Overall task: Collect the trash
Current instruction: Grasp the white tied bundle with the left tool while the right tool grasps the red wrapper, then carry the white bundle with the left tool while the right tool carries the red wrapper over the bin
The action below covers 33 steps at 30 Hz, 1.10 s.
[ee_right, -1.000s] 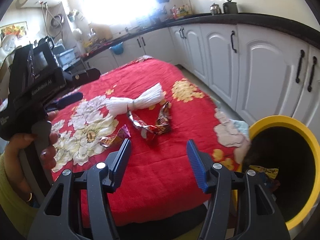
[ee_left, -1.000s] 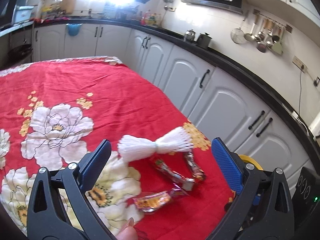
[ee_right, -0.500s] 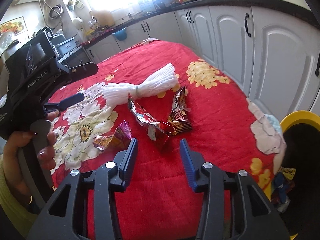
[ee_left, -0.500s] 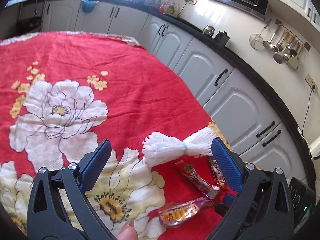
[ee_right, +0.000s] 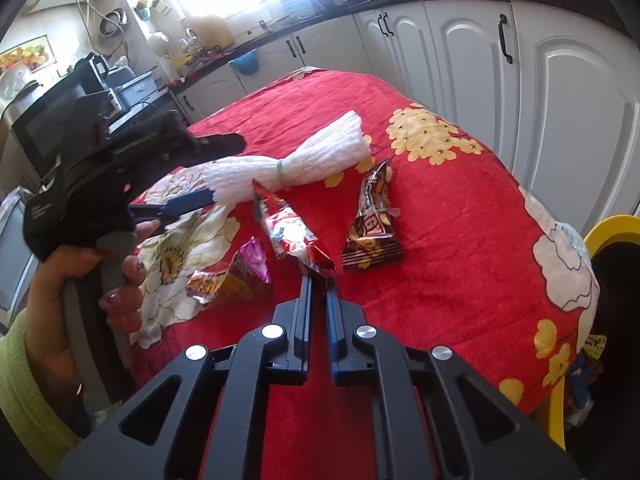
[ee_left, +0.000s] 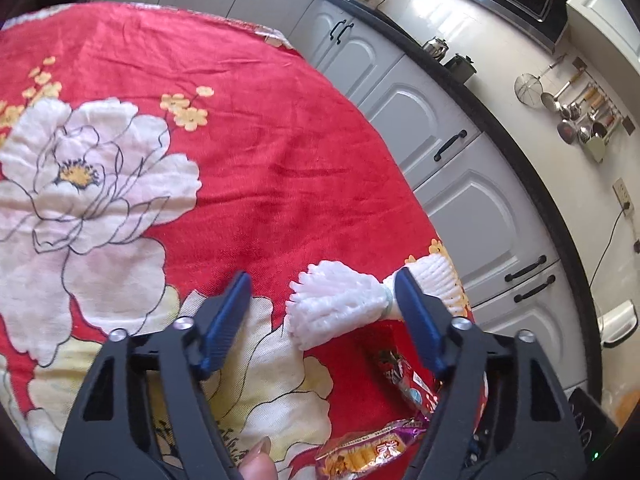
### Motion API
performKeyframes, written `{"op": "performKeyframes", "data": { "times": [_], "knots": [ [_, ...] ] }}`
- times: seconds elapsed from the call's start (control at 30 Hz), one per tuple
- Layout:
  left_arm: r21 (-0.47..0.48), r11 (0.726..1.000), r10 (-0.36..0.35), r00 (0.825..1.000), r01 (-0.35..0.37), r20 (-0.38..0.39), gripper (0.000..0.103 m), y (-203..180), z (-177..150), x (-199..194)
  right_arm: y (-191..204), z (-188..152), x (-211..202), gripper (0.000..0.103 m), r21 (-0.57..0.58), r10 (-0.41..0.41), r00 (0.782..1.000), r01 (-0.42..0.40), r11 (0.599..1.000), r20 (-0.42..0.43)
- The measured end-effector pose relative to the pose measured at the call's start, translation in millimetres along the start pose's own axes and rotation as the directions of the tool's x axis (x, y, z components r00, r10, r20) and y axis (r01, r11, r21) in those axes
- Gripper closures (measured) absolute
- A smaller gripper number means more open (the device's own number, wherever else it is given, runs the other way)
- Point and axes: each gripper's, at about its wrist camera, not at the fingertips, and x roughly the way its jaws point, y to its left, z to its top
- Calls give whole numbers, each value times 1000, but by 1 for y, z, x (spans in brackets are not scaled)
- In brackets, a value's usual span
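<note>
Right hand-held gripper (ee_right: 319,280) pinches the red wrapper (ee_right: 288,236); left hand-held gripper (ee_left: 324,292) closing around white foam net (ee_left: 340,304).

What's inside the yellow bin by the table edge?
The yellow bin holds a few crumpled wrappers near its rim. The interior is dark, and the draped red tablecloth hides the rest.

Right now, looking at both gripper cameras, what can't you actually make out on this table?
- Yellow bin, right wrist view: cut off by the picture's edge; its inside is dark.
- Red wrapper, right wrist view: its near corner disappears between the shut right gripper.
- White foam net, left wrist view: the closing left gripper has one finger covering its tied middle.
- Wrapper print: too blurred to read.
</note>
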Motion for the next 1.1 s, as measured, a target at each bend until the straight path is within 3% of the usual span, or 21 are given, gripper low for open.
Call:
{"op": "performKeyframes", "data": {
  "times": [0.07,0.13,0.33,0.63,1.1],
  "knots": [
    [-5,1000,-5,1000,5,-1,52,0,0,1,0,-3,-3,99,-5,-2,1000,2,1000,3],
    [3,1000,-6,1000,6,-12,72,-2,-1,3,0,-6,-7,99,-6,-3,1000,3,1000,7],
    [35,999,-19,1000,19,-8,94,-4,-7,-3,-2,-10,-15,99,-4,-10,1000,10,1000,20],
    [98,995,-40,997,34,67,96,-21,-12,-37,-3,-14,-32,101,0,-9,999,9,1000,49],
    [264,964,-77,977,22,198,96,-76,-21,-91,-10,-7,-86,101,6,-18,987,17,1000,158]
  ]
}}
